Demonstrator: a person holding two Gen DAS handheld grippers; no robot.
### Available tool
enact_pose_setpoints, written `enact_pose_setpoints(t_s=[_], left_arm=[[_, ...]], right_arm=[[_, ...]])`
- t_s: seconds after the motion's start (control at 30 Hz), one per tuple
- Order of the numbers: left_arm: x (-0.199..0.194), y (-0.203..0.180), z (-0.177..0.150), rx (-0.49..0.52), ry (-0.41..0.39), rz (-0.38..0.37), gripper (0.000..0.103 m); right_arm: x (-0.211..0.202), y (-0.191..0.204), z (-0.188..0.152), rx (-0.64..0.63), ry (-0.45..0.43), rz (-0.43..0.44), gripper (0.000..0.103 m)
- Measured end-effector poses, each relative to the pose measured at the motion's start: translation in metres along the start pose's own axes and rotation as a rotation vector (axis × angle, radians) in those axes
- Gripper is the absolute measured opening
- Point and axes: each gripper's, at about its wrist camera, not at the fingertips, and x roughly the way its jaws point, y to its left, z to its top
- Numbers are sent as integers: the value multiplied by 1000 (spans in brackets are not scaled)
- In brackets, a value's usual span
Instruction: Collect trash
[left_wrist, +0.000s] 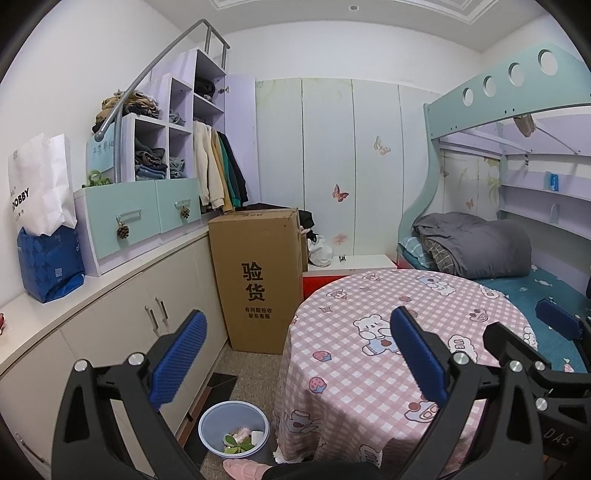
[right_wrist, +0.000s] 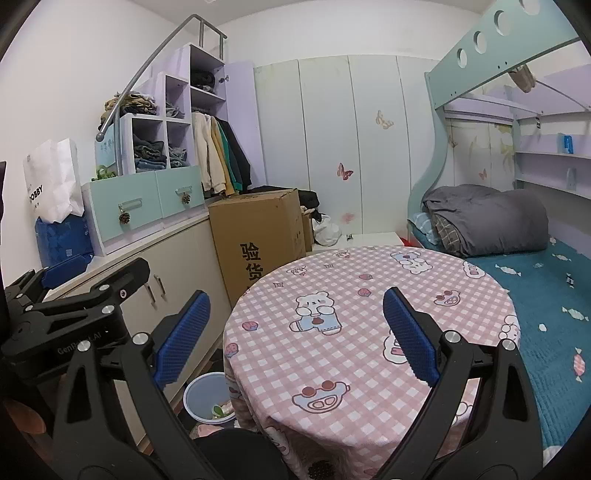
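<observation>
Small bedroom, white walls, pale wardrobe panels with butterfly stickers at the back.

Left side: a long cream cabinet run (left_wrist: 122, 295) carries a white paper bag (left_wrist: 40, 184) standing in a blue bag, then mint drawers with pine cones hung on the handles, open cubbies of folded clothes and hanging jackets. A tall brown cardboard box with black printed characters (left_wrist: 258, 280) stands on the floor at the cabinet's far end.

Centre: a round table under a pink checked cloth with cartoon bears (left_wrist: 369, 369); its top is bare. A narrow floor strip runs between the cabinet and the table edge. In that strip, just beside the table's hanging cloth, sits a round blue-grey plastic bin (left_wrist: 233, 428) holding green leaves, a pinkish scrap and a white piece.

Right: a mint bunk bed (right_wrist: 517, 280) with teal sheet and grey rolled quilt touches or nearly touches the table.

The left gripper (left_wrist: 295, 354) has blue pads spread wide, nothing between them, over the table's left edge. The right gripper (right_wrist: 295, 336) is likewise spread and empty, over the tabletop.

The left wrist view shows the bin's full contents; the right wrist view shows only part of the bin, cut by the cloth, plus the left tool's body.
</observation>
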Motion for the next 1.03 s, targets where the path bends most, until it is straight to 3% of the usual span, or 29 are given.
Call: enact_pose_setpoints(t_s=[0.7,1.03], left_arm=[[30,-6,2,10,35,8,97],[50,-21,8,16,50,6,97]], right_arm=[[31,-10,1,12,24,-1,93],[56,-33,-1,39,51,-16,93]])
